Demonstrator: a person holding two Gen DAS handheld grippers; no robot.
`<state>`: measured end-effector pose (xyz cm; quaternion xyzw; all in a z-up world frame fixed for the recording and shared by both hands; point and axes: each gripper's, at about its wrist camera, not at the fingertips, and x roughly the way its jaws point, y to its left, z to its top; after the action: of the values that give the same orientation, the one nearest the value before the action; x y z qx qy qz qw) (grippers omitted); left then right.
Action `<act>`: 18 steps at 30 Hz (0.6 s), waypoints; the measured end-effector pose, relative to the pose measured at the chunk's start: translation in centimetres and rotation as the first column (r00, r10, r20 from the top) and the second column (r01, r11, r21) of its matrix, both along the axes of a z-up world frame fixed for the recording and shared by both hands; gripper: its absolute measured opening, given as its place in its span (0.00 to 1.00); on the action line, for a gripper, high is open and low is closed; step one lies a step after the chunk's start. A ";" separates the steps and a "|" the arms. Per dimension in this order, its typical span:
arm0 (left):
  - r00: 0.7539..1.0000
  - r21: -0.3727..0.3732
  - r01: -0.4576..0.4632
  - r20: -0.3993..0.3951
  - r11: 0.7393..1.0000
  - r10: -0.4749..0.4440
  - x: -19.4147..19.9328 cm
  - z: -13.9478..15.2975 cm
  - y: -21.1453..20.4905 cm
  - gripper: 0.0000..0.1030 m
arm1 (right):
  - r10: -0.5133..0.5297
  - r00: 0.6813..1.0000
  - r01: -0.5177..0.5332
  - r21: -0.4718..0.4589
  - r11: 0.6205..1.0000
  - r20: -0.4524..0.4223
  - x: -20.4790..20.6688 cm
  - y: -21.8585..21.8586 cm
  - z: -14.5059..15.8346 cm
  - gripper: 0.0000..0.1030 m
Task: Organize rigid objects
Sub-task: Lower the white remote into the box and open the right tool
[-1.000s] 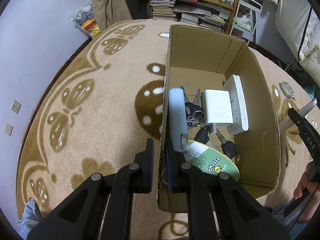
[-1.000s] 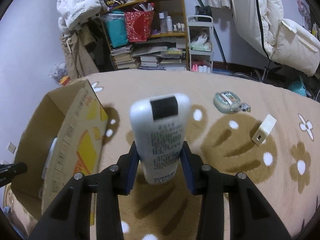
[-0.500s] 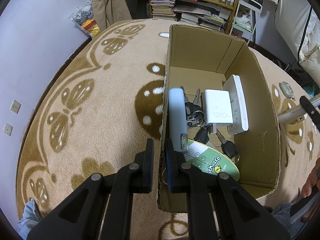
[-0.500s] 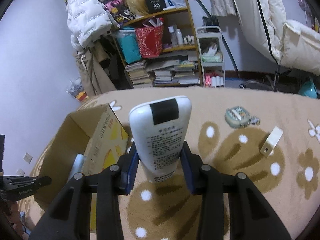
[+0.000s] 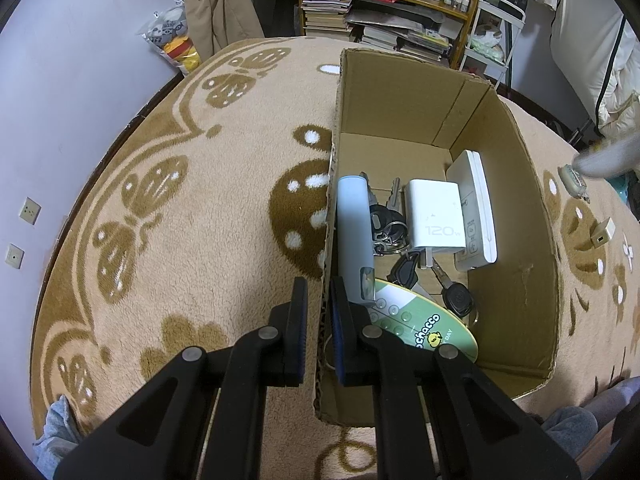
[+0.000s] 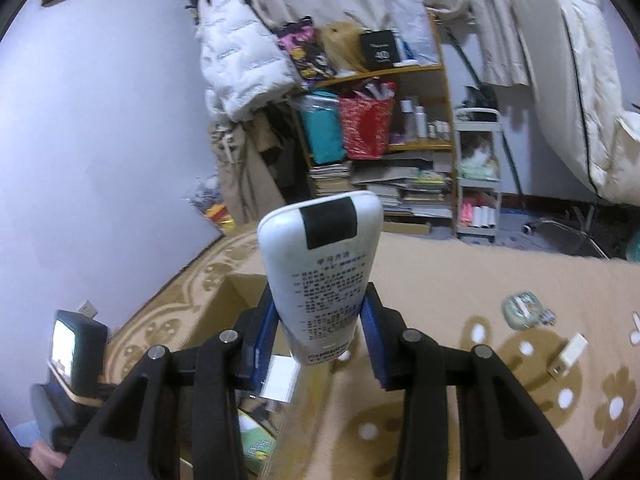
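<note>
My left gripper [image 5: 318, 300] is shut on the near left wall of an open cardboard box [image 5: 334, 160]. Inside lie a pale blue cylinder [image 5: 354, 236], keys [image 5: 388, 226], a white charger [image 5: 438, 216], a white flat device [image 5: 478, 208] and a green oval card [image 5: 424, 330]. My right gripper [image 6: 318, 344] is shut on a white remote control [image 6: 322, 276], held upright in the air above the box [image 6: 236, 300]. The remote shows as a blur at the right edge of the left wrist view [image 5: 608, 158].
The box sits on a beige patterned rug [image 5: 180, 200]. A small round case [image 6: 522, 310] and a white adapter [image 6: 570, 354] lie on the rug to the right. Shelves with books [image 6: 380, 184] and a white cart [image 6: 478, 176] stand at the back.
My right gripper has risen and swung left with the remote, from beside the box to above it. My left gripper has kept its hold on the box wall.
</note>
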<state>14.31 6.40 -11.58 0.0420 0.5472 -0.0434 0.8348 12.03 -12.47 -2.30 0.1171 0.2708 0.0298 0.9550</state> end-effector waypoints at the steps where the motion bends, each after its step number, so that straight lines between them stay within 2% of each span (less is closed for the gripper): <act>1: 1.000 -0.001 0.000 0.000 1.000 0.000 0.0 0.0 0.0 0.11 | 0.014 1.000 -0.014 0.000 1.000 0.002 0.2 0.5 0.1 0.42; 7: 1.000 -0.001 0.000 -0.001 1.000 0.000 0.0 0.0 0.0 0.11 | 0.106 0.994 -0.105 0.025 0.994 -0.032 0.9 3.6 -0.3 0.42; 13: 1.000 -0.001 0.001 0.000 1.000 -0.001 0.0 0.0 0.0 0.11 | 0.180 0.974 -0.180 0.016 0.984 -0.134 1.1 5.9 -3.2 0.42; 18: 1.000 -0.003 -0.001 -0.001 1.000 0.001 0.0 0.0 0.0 0.11 | 0.191 0.959 -0.184 0.053 0.981 -0.210 2.3 5.9 -5.8 0.42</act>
<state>14.33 6.44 -11.57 0.0406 0.5475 -0.0440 0.8347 14.31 -6.60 -8.11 0.1092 0.3813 0.1119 0.9112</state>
